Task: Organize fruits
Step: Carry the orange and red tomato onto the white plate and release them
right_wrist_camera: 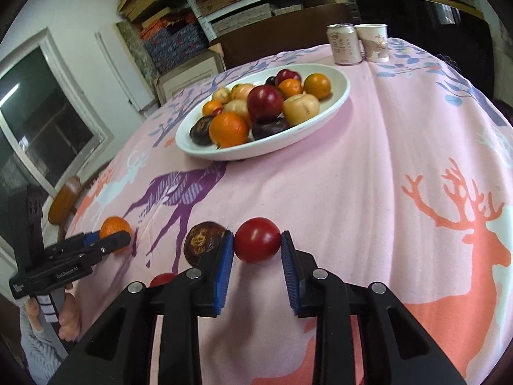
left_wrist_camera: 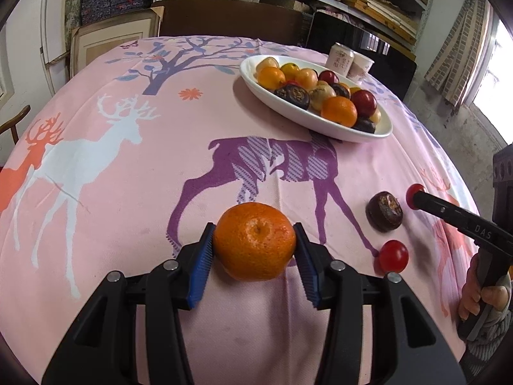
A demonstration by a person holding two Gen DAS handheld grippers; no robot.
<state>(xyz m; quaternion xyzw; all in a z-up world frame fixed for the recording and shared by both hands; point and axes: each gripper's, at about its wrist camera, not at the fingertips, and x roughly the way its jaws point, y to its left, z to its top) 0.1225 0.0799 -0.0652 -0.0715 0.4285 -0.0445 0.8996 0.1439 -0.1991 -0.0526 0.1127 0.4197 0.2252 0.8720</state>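
Pink deer-print tablecloth (left_wrist_camera: 128, 176) is noted under everything. An orange (left_wrist_camera: 255, 240) is clamped between the blue pads of the left gripper (left_wrist_camera: 255, 250), on the near side of the white fruit bowl (left_wrist_camera: 320, 128). A red plum (right_wrist_camera: 257, 240) is pinched by the right gripper (right_wrist_camera: 257, 250), also nearer than the bowl. A dark brown fruit (right_wrist_camera: 202, 240) lies just left of that plum, another small red fruit (left_wrist_camera: 393, 255) close by. A can (right_wrist_camera: 344, 43) and paper cup (right_wrist_camera: 373, 41) are seen beyond the bowl.
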